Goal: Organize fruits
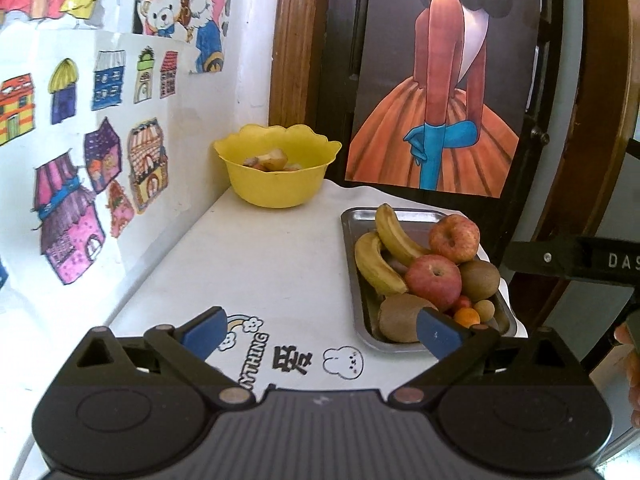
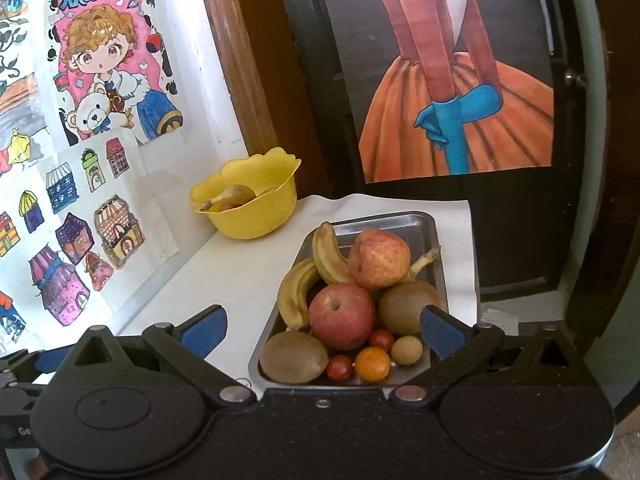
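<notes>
While both grippers hang above the near edge of the white table point(image 1: 256, 248), nothing is held in either one. From the left wrist, the left gripper point(image 1: 320, 332) has its blue pads point(image 1: 202, 330) spread wide, over printed cartoon marks on the tablecloth, and its right pad overlaps the near corner of the tray point(image 1: 352, 240). The right gripper point(image 2: 322, 330) is just as wide apart, its jaws framing the near end of that same steel tray point(image 2: 420, 224). Piled in the tray are two bananas point(image 2: 296, 292), curved side by side at the left, a red apple point(image 2: 342, 314) in the middle, a paler apple point(image 2: 378, 258) behind it, and two kiwis: one point(image 2: 294, 356) at the near left corner, the other point(image 2: 408, 306) on the right. Along the near rim sit small fruits: two cherry tomatoes point(image 2: 339, 367), a little orange point(image 2: 373, 364) and a tan round one point(image 2: 406, 350). Well back, in the corner by the wall, stands a yellow bowl point(image 2: 256, 216) with a scalloped rim, and some fruit already lies in it, though I cannot tell exactly what. Children's drawings point(image 1: 80, 184) cover the wall at the left, and a poster point(image 1: 436, 92) of a figure in an orange dress hangs behind the tray.
</notes>
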### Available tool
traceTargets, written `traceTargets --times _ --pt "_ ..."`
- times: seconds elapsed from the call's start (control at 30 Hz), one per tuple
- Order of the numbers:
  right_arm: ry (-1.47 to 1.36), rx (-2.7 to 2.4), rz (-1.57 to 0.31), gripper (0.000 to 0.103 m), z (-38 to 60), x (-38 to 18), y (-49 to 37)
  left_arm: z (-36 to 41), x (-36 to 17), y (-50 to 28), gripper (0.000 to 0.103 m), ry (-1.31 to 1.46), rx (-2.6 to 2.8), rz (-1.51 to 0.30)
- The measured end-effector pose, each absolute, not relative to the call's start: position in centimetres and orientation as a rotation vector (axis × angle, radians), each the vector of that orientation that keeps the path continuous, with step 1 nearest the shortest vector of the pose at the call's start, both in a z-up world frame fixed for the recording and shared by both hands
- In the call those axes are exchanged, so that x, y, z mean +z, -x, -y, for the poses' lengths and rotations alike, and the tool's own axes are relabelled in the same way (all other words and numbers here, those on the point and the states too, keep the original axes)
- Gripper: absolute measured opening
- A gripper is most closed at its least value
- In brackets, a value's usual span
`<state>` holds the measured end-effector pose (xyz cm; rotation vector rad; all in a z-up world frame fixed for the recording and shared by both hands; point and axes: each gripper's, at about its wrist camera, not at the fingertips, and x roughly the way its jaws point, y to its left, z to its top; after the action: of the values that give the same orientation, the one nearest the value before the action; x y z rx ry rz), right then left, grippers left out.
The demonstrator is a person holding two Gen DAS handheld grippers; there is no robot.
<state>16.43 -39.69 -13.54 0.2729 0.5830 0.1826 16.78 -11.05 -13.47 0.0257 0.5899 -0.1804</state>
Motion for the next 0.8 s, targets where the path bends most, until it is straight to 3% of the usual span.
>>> traceTargets --times 0.8 --pt "-0.241 0.075 -0.544 0.102 34.1 -12.6 -6.5 4.9 -13.3 -10.9 0.103 -0.002 -0.162 -0.57"
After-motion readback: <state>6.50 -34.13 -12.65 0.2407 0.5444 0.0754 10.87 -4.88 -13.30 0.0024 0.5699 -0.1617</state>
